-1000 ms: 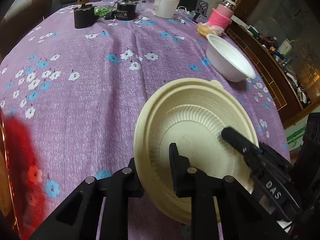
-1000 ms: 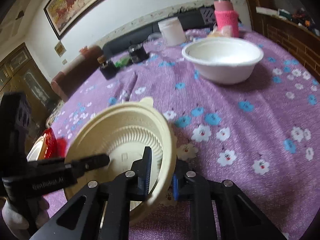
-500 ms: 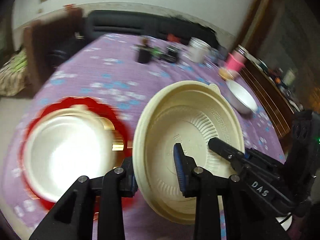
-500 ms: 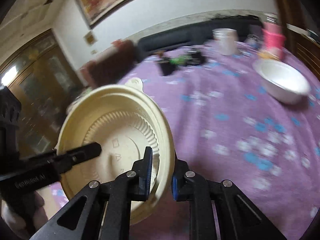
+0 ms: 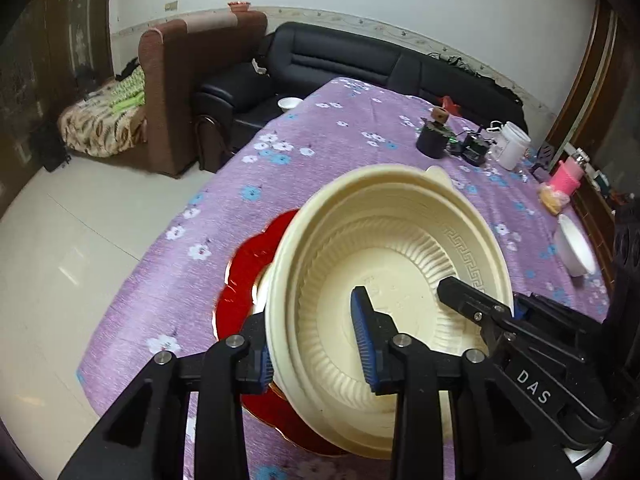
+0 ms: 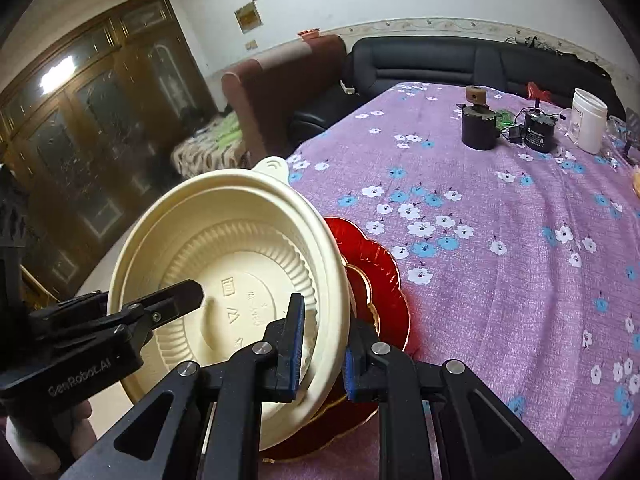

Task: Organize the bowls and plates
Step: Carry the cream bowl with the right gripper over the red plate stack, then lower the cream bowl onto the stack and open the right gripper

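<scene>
Now, left wrist view: my left tool (image 5: 316, 344) straddles near rim of cream bowl (image 5: 392, 248), jaws just eased apart, pads barely off rim. Bowl tilted over red plate (image 5: 244, 276) on worktop (image 5: 352, 128), lining up stack.
Right wrist view: my right tool (image 6: 320, 344) clamps opposite rim, steadying.

one cream bowl (image 5: 400, 248), one red plate (image 5: 248, 280), one white bowl (image 5: 576, 248), two claws (image 5: 316, 344)

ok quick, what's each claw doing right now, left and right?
Left claw: jaws just been opening, cream bowl rim between them, outer pad touching, inner pad clear.
Right claw: closed on the cream bowl's rim.
</scene>
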Available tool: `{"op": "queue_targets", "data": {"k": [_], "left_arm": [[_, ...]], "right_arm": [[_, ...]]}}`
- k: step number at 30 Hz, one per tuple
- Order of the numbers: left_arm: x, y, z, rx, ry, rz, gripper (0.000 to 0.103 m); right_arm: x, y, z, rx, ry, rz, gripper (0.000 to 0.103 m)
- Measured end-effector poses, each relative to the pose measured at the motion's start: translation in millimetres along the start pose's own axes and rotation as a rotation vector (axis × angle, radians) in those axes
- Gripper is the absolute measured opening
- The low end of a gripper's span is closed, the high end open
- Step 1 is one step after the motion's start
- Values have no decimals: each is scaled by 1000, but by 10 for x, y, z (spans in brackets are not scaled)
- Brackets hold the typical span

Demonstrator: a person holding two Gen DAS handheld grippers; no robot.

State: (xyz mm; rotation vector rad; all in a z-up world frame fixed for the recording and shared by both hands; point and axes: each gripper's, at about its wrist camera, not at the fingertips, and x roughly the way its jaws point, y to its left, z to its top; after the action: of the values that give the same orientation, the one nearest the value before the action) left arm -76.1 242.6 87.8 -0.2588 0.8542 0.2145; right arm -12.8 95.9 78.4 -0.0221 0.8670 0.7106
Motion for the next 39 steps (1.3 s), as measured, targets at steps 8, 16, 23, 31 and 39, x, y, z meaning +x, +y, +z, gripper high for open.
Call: {"op": "queue_targets", "data": {"k": [8, 16, 23, 31, 39], "left_arm": [[-234, 68, 4, 9, -123, 83, 69], [-339, 242, -91, -63, -118, 42, 71], [-415, 341, -145, -104, -123, 17, 72], [-396, 276, -193, -81, -107, 8, 72], [-479, 154, -246, -47, -126, 42, 77]], "right_arm": [[79, 38, 12, -54, -35, -96, 21], [-18, 104, -1, -85, -139, -97, 55], [-422, 28, 111, -40, -258, -134, 67], [-55, -261, 164, 51, -102, -150, 67], [-409, -265, 118, 61, -188, -109, 67]]}}
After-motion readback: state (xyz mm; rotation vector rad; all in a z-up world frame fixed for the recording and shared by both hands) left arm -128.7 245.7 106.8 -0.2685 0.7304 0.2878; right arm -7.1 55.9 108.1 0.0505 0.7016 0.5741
